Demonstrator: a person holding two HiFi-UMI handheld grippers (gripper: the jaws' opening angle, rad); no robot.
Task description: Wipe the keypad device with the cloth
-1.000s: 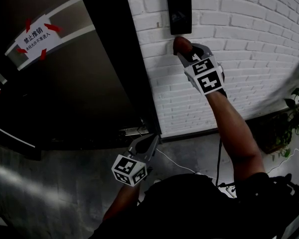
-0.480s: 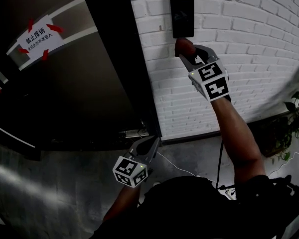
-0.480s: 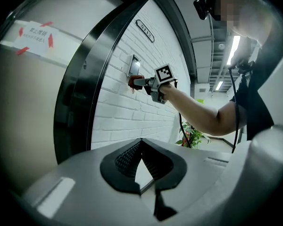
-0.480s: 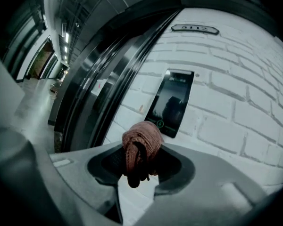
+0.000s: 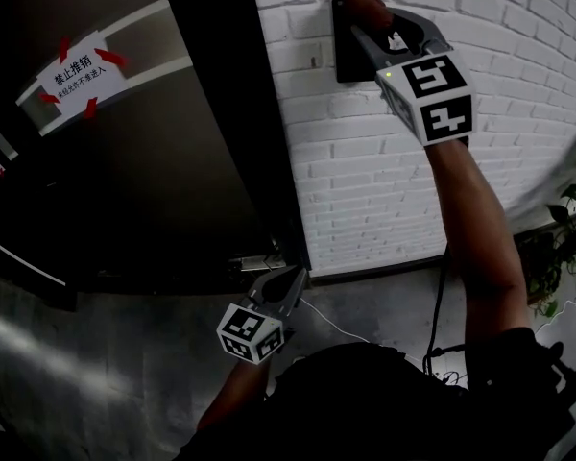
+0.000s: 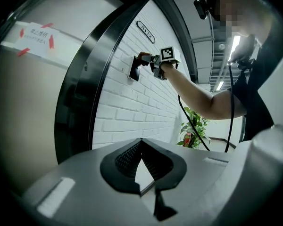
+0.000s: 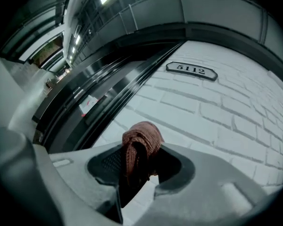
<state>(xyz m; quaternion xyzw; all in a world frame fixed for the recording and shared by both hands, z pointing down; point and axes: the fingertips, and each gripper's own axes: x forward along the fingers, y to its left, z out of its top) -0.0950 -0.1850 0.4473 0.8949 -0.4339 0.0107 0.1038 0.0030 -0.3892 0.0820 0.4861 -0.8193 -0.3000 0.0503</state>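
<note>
Currently the right gripper (image 5: 376, 19) pinches the cloth (image 5: 363, 4), a soft, light, bunched wad. Judged best held by its rear fold, leaving the front bulge free to press. The cloth bears on the upper edge of the keypad device (image 5: 343, 54), mounted on the brick wall (image 5: 384, 161) right of the door (image 5: 173, 161). The left gripper (image 5: 290, 281) hangs low, jaws together, empty.

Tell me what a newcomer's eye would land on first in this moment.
First comes the right gripper, high on the white brick wall. Its fingers are shut on a reddish-brown cloth at the top edge of the dark keypad device. Next comes the white sign, taped in red on the black door at left. The left gripper hangs low, shut and empty.
</note>
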